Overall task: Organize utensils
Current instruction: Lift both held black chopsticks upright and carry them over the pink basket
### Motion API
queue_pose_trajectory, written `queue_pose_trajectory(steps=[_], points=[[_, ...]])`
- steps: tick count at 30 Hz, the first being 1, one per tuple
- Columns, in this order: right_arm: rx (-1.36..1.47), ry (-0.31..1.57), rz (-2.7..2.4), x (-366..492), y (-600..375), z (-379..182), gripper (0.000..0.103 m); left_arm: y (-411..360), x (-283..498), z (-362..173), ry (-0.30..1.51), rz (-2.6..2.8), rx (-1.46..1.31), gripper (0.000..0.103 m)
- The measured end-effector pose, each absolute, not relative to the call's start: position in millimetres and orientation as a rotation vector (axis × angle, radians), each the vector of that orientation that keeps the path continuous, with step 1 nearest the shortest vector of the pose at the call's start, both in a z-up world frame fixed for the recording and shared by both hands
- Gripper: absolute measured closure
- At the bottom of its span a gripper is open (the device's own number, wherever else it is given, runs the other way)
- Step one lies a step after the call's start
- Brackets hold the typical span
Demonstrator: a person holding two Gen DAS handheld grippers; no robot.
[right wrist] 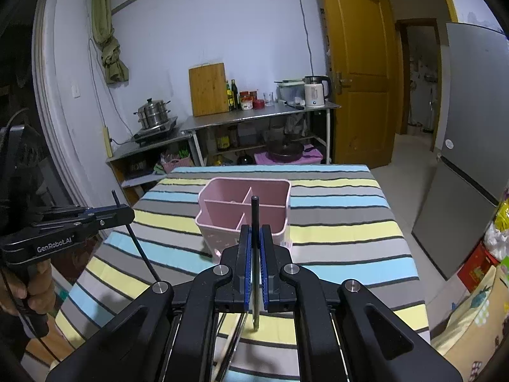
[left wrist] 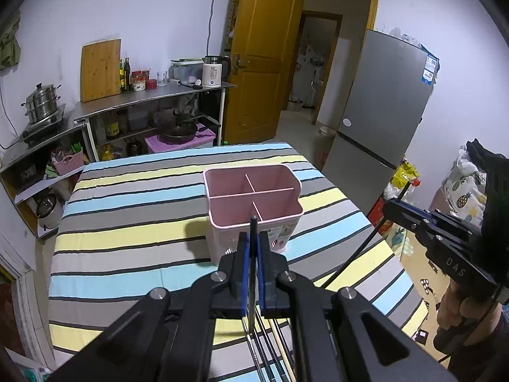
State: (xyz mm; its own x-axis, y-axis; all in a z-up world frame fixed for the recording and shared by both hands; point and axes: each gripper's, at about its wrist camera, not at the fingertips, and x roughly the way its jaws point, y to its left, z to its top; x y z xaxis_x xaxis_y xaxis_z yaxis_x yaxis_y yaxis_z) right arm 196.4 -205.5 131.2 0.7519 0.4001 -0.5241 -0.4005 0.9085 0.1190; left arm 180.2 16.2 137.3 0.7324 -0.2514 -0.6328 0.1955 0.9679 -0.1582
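Note:
A pink holder (left wrist: 251, 197) with divided compartments stands on the striped table; it also shows in the right wrist view (right wrist: 245, 207). My left gripper (left wrist: 253, 242) is shut on a black chopstick (left wrist: 253, 254), held upright just in front of the holder. My right gripper (right wrist: 254, 238) is shut on another black chopstick (right wrist: 254, 254), also upright near the holder's front. Each gripper shows in the other's view, the right (left wrist: 400, 210) and the left (right wrist: 122, 213), both above the table's sides. More chopsticks (left wrist: 273, 343) lie on the cloth below my left gripper.
The striped tablecloth (left wrist: 133, 222) covers the table. A steel kitchen shelf (left wrist: 152, 95) with pots, bottles and a kettle stands behind. A grey fridge (left wrist: 378, 102) and a yellow door (left wrist: 261, 54) are at the right. Bags lie on the floor beside the table.

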Motion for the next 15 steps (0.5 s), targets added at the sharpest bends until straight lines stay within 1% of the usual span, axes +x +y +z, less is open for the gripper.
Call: queue_pose_trajectory(steps=[7,15], points=[[0.019,0.532,0.450,204.6,-201.4,149.4,0.098,18.3,189.2,161.6,0.683,-0.258,-0.101,0.098],[0.058,0.451,0.471,220.0,-189.1,187.3,0.098,24.3,206.0,211.6,0.607,-0.261,-0.115,0.098]])
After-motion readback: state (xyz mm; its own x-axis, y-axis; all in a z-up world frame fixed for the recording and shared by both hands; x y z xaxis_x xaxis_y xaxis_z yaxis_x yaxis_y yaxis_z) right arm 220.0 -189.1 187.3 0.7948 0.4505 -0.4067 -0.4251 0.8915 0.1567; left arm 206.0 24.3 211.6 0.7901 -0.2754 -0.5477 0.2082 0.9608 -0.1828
